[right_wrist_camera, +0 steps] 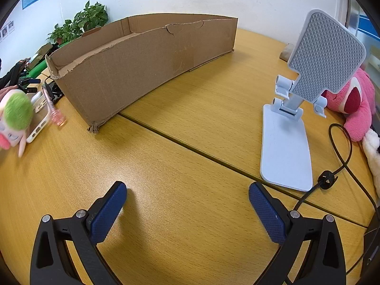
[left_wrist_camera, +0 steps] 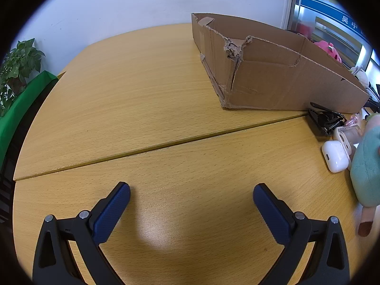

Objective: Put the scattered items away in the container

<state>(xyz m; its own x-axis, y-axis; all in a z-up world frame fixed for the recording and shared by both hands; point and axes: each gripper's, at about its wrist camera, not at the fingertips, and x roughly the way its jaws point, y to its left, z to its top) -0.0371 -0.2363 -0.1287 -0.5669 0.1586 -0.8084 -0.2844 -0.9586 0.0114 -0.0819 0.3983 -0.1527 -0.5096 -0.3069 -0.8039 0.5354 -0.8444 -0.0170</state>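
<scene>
A torn cardboard box (left_wrist_camera: 273,80) stands open on the wooden table; it also shows in the right wrist view (right_wrist_camera: 142,64). My left gripper (left_wrist_camera: 191,196) is open and empty above bare table. To its right lie a white earbud case (left_wrist_camera: 336,156), a clear phone case (left_wrist_camera: 349,135), a black clip bundle (left_wrist_camera: 325,120) and a green plush toy (left_wrist_camera: 367,168). My right gripper (right_wrist_camera: 187,194) is open and empty. A white phone stand (right_wrist_camera: 296,109) stands to its right, with a pink plush (right_wrist_camera: 356,104) behind. The green plush (right_wrist_camera: 15,116) lies far left.
A black cable with a toggle (right_wrist_camera: 327,178) loops beside the phone stand. A seam (left_wrist_camera: 154,147) runs across the table between two tabletops. Potted plants (right_wrist_camera: 80,23) stand by the white wall. A green cloth (left_wrist_camera: 21,104) lies past the table's left edge.
</scene>
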